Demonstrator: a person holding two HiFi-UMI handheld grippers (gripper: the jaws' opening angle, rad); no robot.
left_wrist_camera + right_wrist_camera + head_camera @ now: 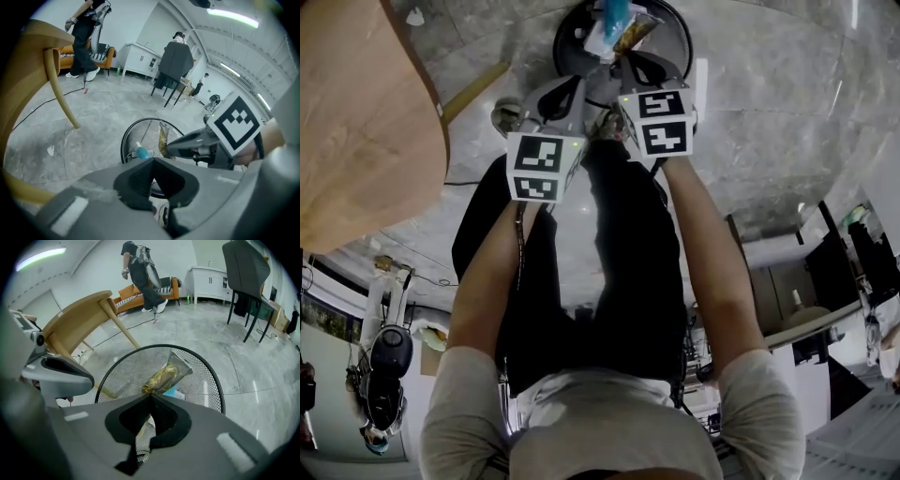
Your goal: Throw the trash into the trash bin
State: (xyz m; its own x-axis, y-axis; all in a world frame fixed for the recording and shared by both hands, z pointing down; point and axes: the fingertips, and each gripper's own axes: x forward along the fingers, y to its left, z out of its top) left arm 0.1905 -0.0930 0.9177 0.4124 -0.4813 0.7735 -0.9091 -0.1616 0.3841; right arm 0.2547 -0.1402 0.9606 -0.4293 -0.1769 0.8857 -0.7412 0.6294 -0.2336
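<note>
A round black wire-mesh trash bin (559, 45) (124, 140) (123, 372) stands on the grey floor in front of my feet. My right gripper (628, 58) (150, 396) is shut on the end of a clear snack wrapper (637, 31) (163, 137) (167, 373) with yellow contents, which hangs over the bin's mouth. A blue item (615, 13) (141, 152) and white packaging (602, 41) lie inside the bin. My left gripper (583, 86) (152, 159) hovers at the bin's near-left edge beside the right one, jaws together, nothing visible between them.
A round wooden table (356, 112) (77, 317) on slanted legs (61, 93) stands to the left of the bin. A dark-draped chair (176, 61) (246, 268) and a standing person (84, 33) (143, 273) are farther off. A cable and a white scrap (50, 150) lie on the floor.
</note>
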